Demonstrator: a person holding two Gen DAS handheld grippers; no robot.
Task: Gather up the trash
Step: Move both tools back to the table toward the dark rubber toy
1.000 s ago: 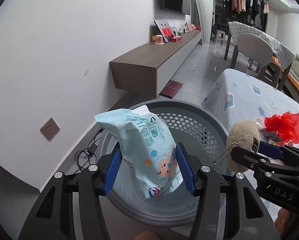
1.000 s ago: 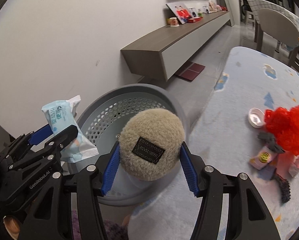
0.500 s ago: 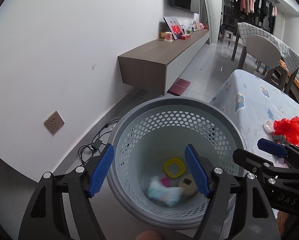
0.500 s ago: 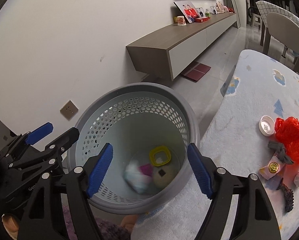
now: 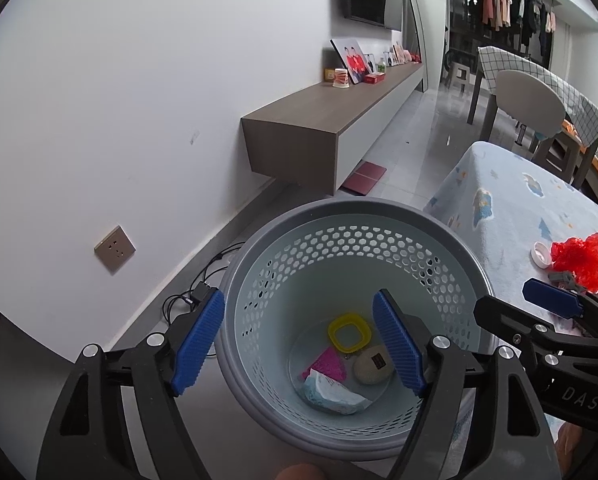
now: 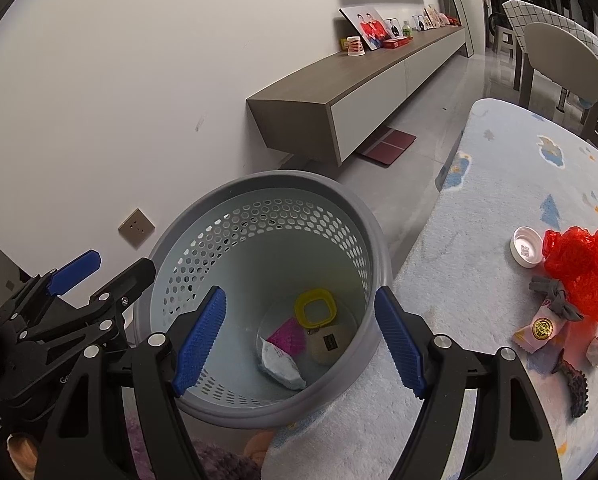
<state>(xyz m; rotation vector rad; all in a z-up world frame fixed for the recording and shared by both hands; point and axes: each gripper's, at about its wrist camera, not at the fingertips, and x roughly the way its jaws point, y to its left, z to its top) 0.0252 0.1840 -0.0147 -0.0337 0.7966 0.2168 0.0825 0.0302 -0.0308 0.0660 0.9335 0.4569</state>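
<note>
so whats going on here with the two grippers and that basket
A person is clearing trash with a gripper in each hand. The left gripper and right gripper both hang open and empty over the grey basket; their jaws have just been opening. At the bottom lie a blue wipes packet, a beige fuzzy ball, a yellow ring and a pink wrapper. A red plastic bag and bottle cap wait on the table.

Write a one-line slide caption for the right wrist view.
Open right tongs over the grey basket holding dropped trash; red bag waits on the table.
</note>
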